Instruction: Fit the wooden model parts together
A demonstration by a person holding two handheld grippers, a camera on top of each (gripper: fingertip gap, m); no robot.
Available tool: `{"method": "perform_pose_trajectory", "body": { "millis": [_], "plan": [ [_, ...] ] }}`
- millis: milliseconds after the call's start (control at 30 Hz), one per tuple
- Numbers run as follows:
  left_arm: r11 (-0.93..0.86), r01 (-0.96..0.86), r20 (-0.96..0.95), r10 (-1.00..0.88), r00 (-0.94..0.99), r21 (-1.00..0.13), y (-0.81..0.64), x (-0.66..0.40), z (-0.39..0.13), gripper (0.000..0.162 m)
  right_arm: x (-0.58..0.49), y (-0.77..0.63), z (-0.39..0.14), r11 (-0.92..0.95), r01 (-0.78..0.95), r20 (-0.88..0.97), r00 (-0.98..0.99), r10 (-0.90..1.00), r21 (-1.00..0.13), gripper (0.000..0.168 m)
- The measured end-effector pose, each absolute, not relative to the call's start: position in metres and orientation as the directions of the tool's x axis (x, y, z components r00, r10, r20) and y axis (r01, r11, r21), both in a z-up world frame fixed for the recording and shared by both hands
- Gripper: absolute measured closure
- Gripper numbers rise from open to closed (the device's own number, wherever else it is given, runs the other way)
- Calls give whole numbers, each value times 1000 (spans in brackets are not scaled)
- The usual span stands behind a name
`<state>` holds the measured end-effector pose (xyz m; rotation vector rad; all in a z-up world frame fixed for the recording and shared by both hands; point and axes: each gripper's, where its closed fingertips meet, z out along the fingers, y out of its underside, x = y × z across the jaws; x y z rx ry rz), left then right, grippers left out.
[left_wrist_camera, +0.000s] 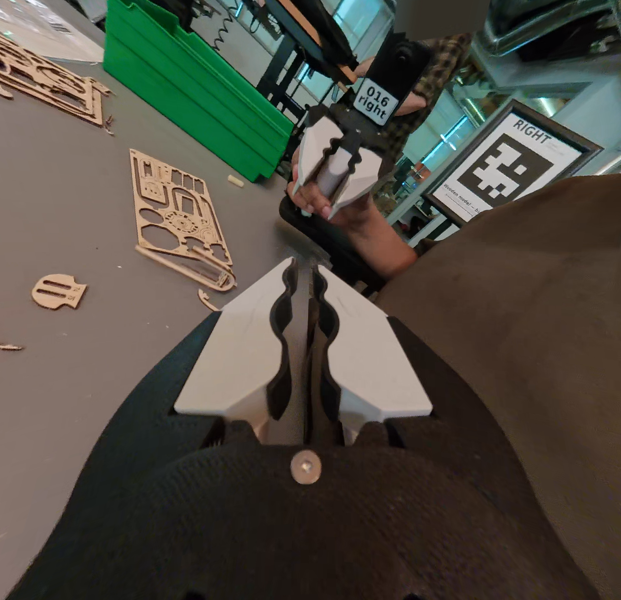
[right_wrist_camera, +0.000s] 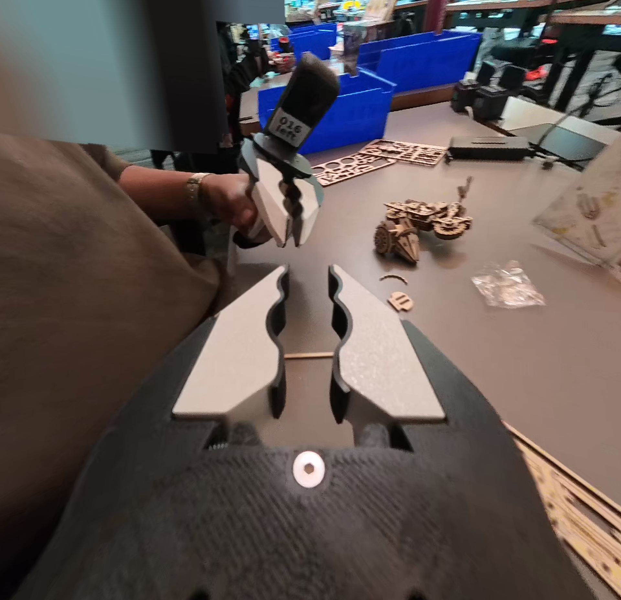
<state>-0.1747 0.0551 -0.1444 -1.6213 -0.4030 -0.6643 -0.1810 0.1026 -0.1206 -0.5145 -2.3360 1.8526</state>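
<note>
Wooden model (right_wrist_camera: 424,223), part-built: on counter (right_wrist_camera: 504,348), right of frame centre, long axis across frame. Slotted part (right_wrist_camera: 400,301) just right of right hand-held gripper (right_wrist_camera: 308,270), open, empty, nearer. Left hand-held gripper (right_wrist_camera: 291,242) near-closed, empty, further left.

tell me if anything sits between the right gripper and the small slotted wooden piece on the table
Nothing visible does. The right gripper is open and empty, and the small slotted wooden piece lies just right of its fingertips on bare table. A thin curved wooden sliver lies just beyond it, not in the path.
</note>
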Motion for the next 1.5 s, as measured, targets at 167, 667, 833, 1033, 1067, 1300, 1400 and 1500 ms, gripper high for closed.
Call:
{"method": "perform_pose_trajectory", "body": {
  "millis": [167, 667, 833, 1033, 1067, 1300, 1400, 1500],
  "plan": [
    [-172, 634, 654, -107, 749, -754, 61, -175, -149, 152, -201, 131, -135, 261, 285, -133, -867, 480, -922, 145],
    [-180, 632, 652, -84, 754, -754, 65, -176, -155, 152, -194, 112, -243, 494, 662, -231, -700, 676, -563, 123],
    [-191, 625, 647, -85, 757, -757, 66, -174, -156, 152, -200, 110, -223, 499, 588, -159, -733, 661, -637, 123],
    [-177, 639, 659, -85, 747, -748, 65, -177, -155, 151, -198, 112, -207, 496, 512, -143, -783, 605, -702, 136],
    [-177, 640, 660, -87, 746, -747, 66, -177, -155, 151, -192, 105, -209, 519, 479, -149, -820, 553, -708, 143],
    [-261, 612, 633, 5, 774, -747, 65, -180, -175, 144, -183, 81, -211, 633, 270, 36, -904, 426, -725, 163],
    [-273, 621, 642, 16, 767, -735, 65, -180, -179, 143, -178, 74, -220, 655, 269, 28, -914, 405, -706, 166],
    [-303, 600, 622, 29, 782, -741, 66, -178, -183, 137, -180, 76, -227, 696, 250, 70, -915, 397, -674, 166]
  ]
}}
